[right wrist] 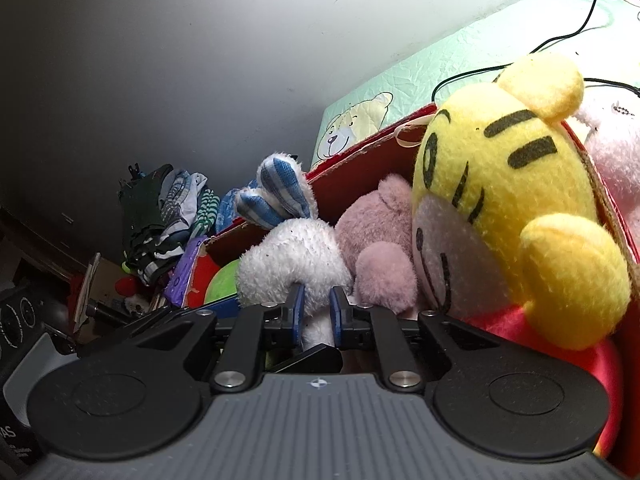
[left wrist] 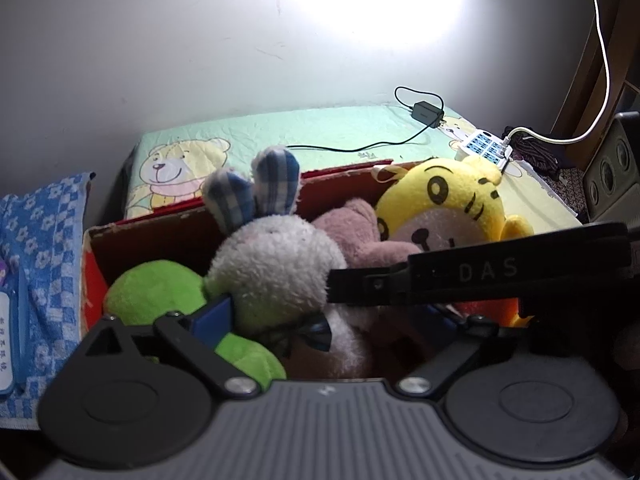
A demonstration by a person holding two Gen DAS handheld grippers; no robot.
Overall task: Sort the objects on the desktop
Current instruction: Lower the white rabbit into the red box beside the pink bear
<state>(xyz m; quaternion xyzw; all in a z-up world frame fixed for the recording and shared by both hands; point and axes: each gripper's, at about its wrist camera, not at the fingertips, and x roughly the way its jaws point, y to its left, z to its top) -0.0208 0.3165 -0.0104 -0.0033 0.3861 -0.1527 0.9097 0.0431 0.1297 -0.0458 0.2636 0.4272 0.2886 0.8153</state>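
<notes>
Right gripper (right wrist: pixel 316 316) is clamping its blue pads on the white rabbit (right wrist: pixel 296 260), which is sitting in the red box (right wrist: pixel 360 156) between a green toy (right wrist: pixel 222 284) and a pink bear (right wrist: pixel 372 232). Left gripper (left wrist: pixel 320 316) is spreading wide around that rabbit. Only the left view is showing the power strip (left wrist: pixel 486 146); only the right is showing the clothes pile (right wrist: pixel 168 216), far left.

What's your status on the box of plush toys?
Right hand-held gripper shut on white rabbit plush. Left hand-held gripper open, around it. Tiger plush crowding the cardboard box.
</notes>
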